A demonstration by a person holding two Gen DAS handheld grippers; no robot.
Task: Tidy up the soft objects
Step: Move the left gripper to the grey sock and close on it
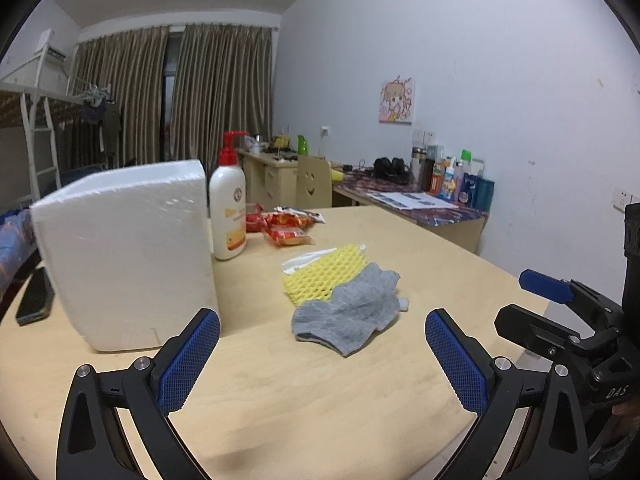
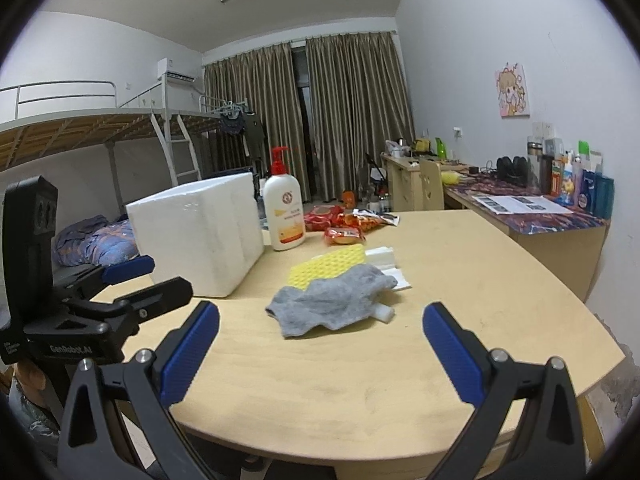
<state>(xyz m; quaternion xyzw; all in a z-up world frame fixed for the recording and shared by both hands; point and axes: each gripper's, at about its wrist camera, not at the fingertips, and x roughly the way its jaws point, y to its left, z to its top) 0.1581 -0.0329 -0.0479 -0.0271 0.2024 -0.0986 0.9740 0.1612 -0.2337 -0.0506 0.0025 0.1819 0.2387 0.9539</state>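
A grey sock (image 1: 352,314) (image 2: 326,304) lies crumpled on the wooden table (image 1: 304,400) (image 2: 460,272), partly over a yellow foam net (image 1: 322,274) (image 2: 326,268). White foam pieces (image 2: 382,258) lie behind and beside them. A white foam box (image 1: 128,256) (image 2: 200,236) stands to the left. My left gripper (image 1: 322,322) is open and empty, just short of the sock. My right gripper (image 2: 320,320) is open and empty, also just short of the sock. Each gripper shows at the edge of the other's view, the right (image 1: 524,304) and the left (image 2: 170,280).
A lotion pump bottle (image 1: 228,216) (image 2: 283,216) stands beside the box, with red snack packets (image 1: 288,226) (image 2: 344,224) behind. A dark phone (image 1: 34,300) lies left of the box. A cluttered desk (image 2: 540,208) and a chair (image 1: 314,182) stand beyond the table.
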